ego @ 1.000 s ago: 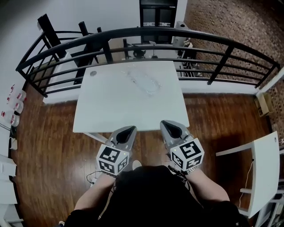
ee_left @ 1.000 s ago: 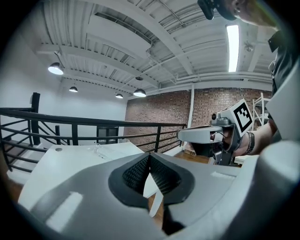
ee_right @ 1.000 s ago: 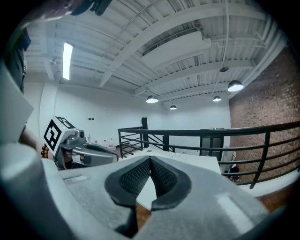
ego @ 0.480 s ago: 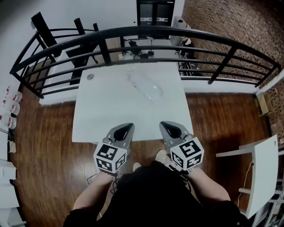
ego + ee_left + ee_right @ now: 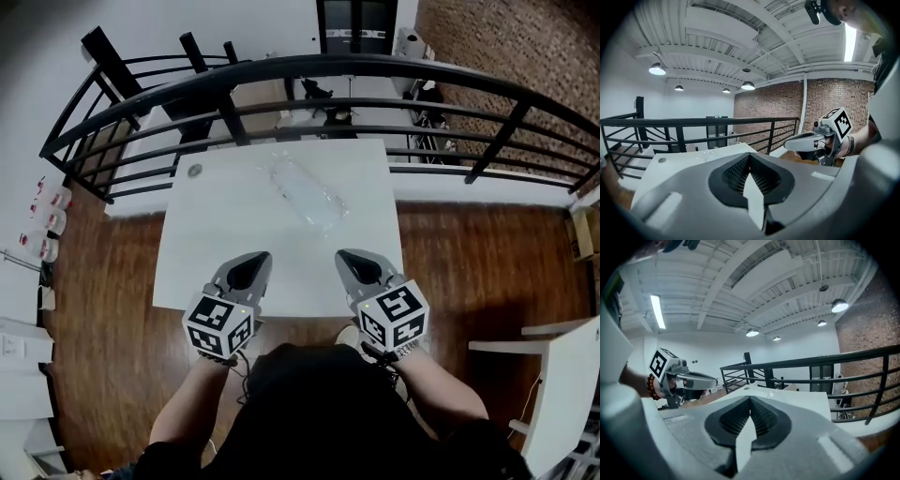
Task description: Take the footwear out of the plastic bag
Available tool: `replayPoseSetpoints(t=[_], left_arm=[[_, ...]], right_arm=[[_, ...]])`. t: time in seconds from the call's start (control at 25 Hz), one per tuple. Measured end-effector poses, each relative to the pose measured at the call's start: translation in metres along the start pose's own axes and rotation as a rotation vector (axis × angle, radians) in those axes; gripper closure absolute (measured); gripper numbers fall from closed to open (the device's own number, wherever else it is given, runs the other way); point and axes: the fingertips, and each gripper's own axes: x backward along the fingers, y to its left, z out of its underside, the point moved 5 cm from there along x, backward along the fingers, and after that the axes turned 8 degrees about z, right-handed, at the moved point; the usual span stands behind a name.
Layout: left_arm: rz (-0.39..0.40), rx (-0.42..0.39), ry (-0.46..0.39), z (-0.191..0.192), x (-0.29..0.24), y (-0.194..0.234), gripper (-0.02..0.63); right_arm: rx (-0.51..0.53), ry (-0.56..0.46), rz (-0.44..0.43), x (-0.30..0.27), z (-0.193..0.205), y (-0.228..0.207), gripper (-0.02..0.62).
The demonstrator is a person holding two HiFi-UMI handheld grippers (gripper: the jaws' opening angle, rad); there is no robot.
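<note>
A clear plastic bag point(image 5: 307, 190) lies on the far half of the white table point(image 5: 225, 234); what it holds is too faint to tell. My left gripper point(image 5: 251, 263) hovers over the table's near edge, shut and empty. Beside it on the right, my right gripper point(image 5: 348, 261) is shut and empty too. Both point toward the bag and stay well short of it. In the left gripper view the bag point(image 5: 704, 157) is a faint glint on the tabletop, and the right gripper point(image 5: 790, 145) shows at the right. The right gripper view has the left gripper point(image 5: 712, 379) at its left.
A small round disc point(image 5: 194, 171) sits at the table's far left corner. A black curved railing point(image 5: 375, 70) runs behind the table. Another white table point(image 5: 562, 384) stands at the right, and the floor around is dark wood.
Both grippers have moved forward, from just short of the table's near edge to over it. They stay shut. The bag has not moved on the table.
</note>
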Motion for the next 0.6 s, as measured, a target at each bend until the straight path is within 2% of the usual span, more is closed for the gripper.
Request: replayPoseSetpoints(t=[0.24, 0.4, 0.6], left_arm=[[-0.028, -0.032, 0.036, -0.032, -0.027, 0.018, 0.594], [-0.040, -0.064, 0.019, -0.046, -0.037, 0.036, 0.594], [-0.024, -0.078, 0.016, -0.068, -0.058, 0.079, 0.594]], right_arm=[[-0.033, 0.011, -0.013, -0.016, -0.009, -0.031, 0.604], [-0.030, 0.019, -0.009, -0.027, -0.008, -0.039, 0.604], [-0.035, 0.066, 0.024, -0.056, -0.013, -0.051, 0.604]])
